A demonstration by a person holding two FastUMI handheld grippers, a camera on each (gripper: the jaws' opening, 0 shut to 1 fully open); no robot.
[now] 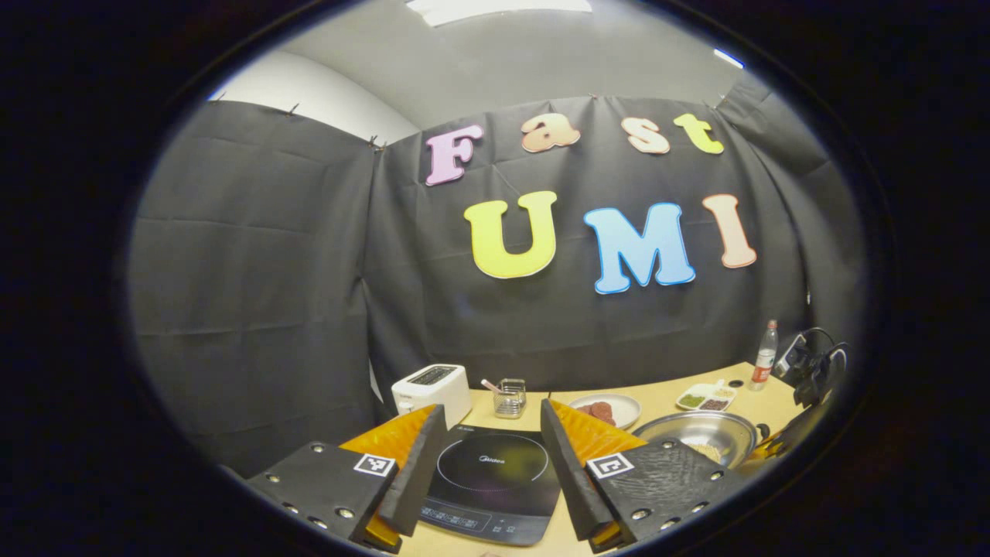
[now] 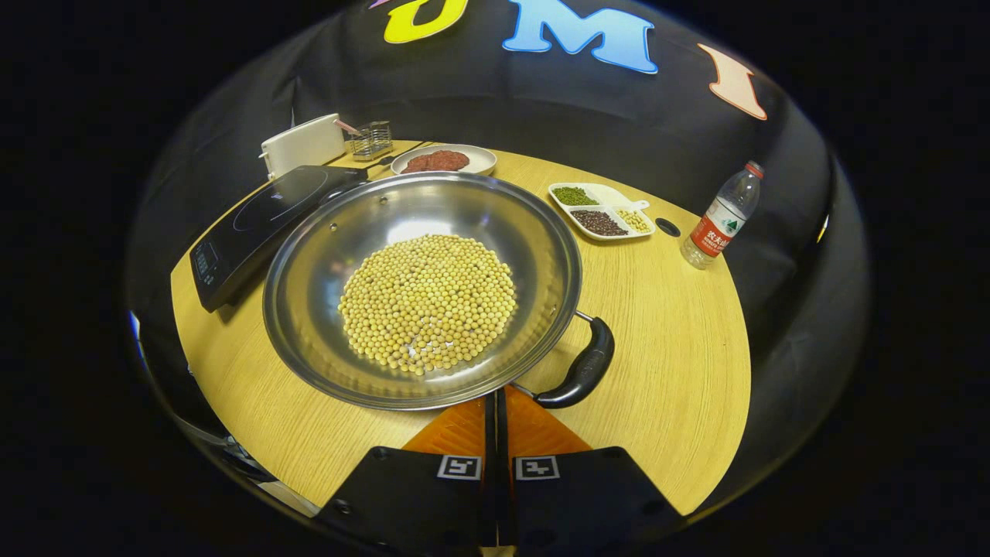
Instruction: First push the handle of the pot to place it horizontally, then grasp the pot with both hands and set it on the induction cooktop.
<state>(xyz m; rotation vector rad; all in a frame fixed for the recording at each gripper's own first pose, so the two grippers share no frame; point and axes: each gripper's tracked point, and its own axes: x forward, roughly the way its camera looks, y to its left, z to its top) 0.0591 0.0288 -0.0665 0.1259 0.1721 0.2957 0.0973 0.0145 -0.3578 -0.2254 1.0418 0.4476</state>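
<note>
Presently, on the round wooden table point(image 2: 657, 325):

Pot point(image 2: 421, 286): wide steel pan at table centre, holding a heap of yellow beans point(image 2: 428, 302). Its black side handle point(image 2: 580, 371) sits at about 4 o'clock on the rim in the right gripper view. In the left gripper view the pot point(image 1: 700, 433) lies at 3 o'clock of the cooktop, partly behind that gripper's finger.

Induction cooktop point(image 2: 259, 220): black, flat, at 10 o'clock of the pot, its near corner just beside the pot's rim. In the left gripper view it point(image 1: 491, 483) lies between the two fingers.

Left gripper point(image 1: 487, 464): fingers spread wide apart, nothing between them, held above the cooktop.

Right gripper point(image 2: 496, 410): fingers pressed together with nothing between them, tips at 6 o'clock of the pot, just beside the rim and the handle's near end; contact cannot be told.

Toaster point(image 2: 303, 145): white, beyond the cooktop at 11 o'clock.

Wire basket point(image 2: 373, 139): small, just beside the toaster.

Plate point(image 2: 445, 160): white, with dark red food, at 12 o'clock of the pot.

Divided dish point(image 2: 602, 210): white, three sorts of beans, at 1 o'clock.

Water bottle point(image 2: 719, 216): upright, at 2 o'clock, near the table edge.
</note>
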